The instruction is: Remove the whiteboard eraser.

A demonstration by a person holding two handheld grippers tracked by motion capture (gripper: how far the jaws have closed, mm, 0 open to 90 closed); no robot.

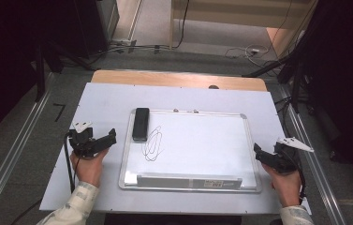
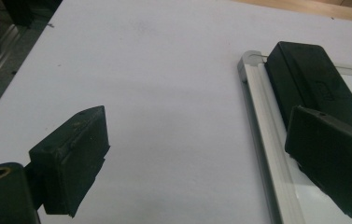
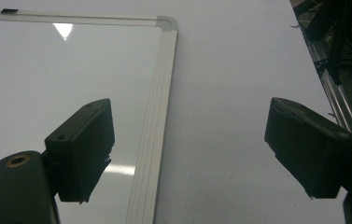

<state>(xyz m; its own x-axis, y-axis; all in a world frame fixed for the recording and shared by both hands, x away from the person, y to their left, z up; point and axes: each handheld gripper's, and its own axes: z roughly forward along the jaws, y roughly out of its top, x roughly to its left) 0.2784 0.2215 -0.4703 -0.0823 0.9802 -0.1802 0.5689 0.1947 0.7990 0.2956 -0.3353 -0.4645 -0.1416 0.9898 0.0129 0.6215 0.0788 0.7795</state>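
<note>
Left gripper [image 1: 111, 136], jaws spread wide and holding nothing, rests on the table sheet [image 1: 99, 101] just off the left rail of the whiteboard [image 1: 197, 140]. The black eraser [image 1: 141, 123] lies ahead of this claw and slightly to its right, near but apart from it, on the board's far-left corner; in the left gripper view the eraser [image 2: 313, 84] sits just beyond the right jaw. Its long axis runs away from the person, parallel to the left rail, one short end toward the claw, the other toward the far rail. A pen scribble [image 1: 153, 144] lies just right of the eraser. Right gripper [image 1: 257, 152], likewise spread and empty, sits at the board's right rail, well apart from the eraser; the left claw is clearly the nearer
</note>
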